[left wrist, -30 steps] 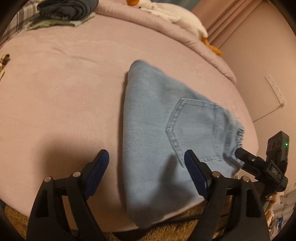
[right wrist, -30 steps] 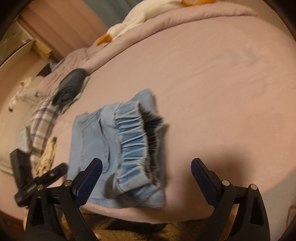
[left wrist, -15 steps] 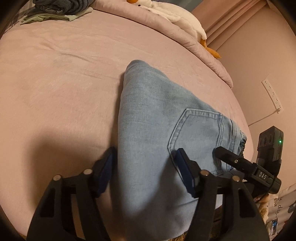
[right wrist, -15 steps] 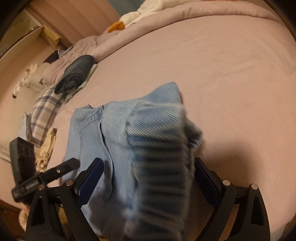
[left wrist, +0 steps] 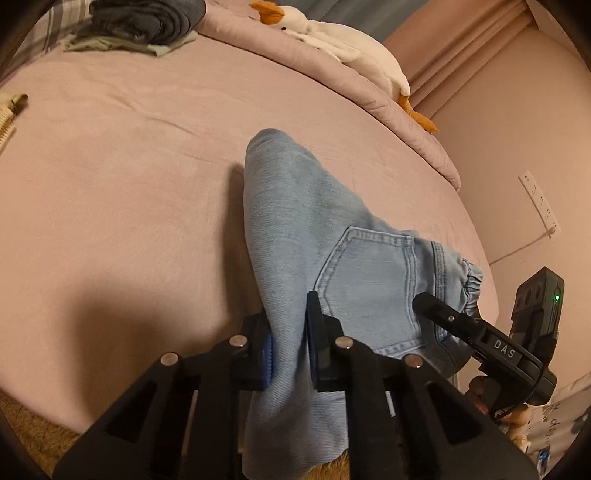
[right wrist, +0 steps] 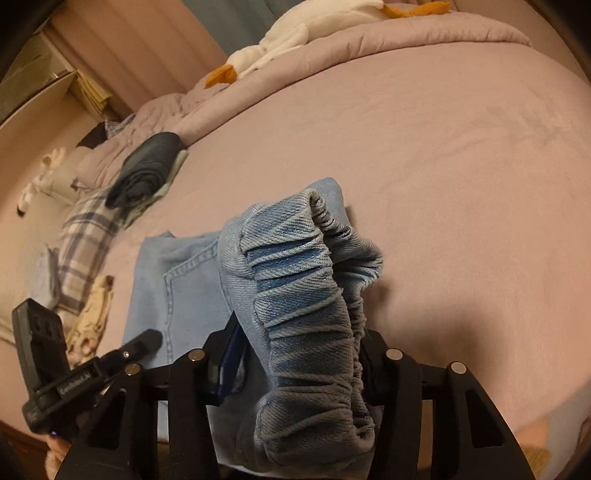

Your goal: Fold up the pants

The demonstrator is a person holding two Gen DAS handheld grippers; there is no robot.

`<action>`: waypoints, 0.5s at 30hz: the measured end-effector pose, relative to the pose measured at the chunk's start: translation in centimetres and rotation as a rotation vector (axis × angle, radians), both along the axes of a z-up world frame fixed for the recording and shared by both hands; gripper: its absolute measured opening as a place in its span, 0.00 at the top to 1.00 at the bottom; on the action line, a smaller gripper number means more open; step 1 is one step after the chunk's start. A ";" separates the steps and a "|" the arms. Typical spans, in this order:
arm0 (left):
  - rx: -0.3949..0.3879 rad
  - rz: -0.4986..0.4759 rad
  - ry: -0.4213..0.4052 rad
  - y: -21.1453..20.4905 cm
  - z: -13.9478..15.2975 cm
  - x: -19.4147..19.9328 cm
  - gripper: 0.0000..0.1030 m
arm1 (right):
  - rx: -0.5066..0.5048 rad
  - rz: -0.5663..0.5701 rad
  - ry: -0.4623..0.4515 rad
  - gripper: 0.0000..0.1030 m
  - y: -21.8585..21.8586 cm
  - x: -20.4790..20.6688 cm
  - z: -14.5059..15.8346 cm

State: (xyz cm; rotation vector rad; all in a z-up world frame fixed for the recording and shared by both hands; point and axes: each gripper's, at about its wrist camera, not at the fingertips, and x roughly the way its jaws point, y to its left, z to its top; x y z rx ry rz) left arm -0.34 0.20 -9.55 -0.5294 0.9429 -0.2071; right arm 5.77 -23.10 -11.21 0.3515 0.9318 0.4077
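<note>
Pink bedsheet (left wrist: 110, 177) fills both views, with the pants (left wrist: 317, 229) lying folded at its near edge. My left gripper (left wrist: 290, 350) is pressed tight on the near left fold of denim, so that corner lifts with me. My right gripper (right wrist: 299, 365) is closing on the bunched elastic waistband (right wrist: 306, 295), which sits thick between its jaws; I take both near corners so the stack carries evenly for the next fold. Farther out, dark folded clothes (left wrist: 147, 18) wait at the far left, and a plush goose (left wrist: 343, 40) lies on the far duvet.
</note>
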 end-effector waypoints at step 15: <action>0.091 -0.022 -0.129 -0.7 5.5 -2.2 0.89 | 0.039 0.014 -0.086 0.53 0.7 -2.5 3.7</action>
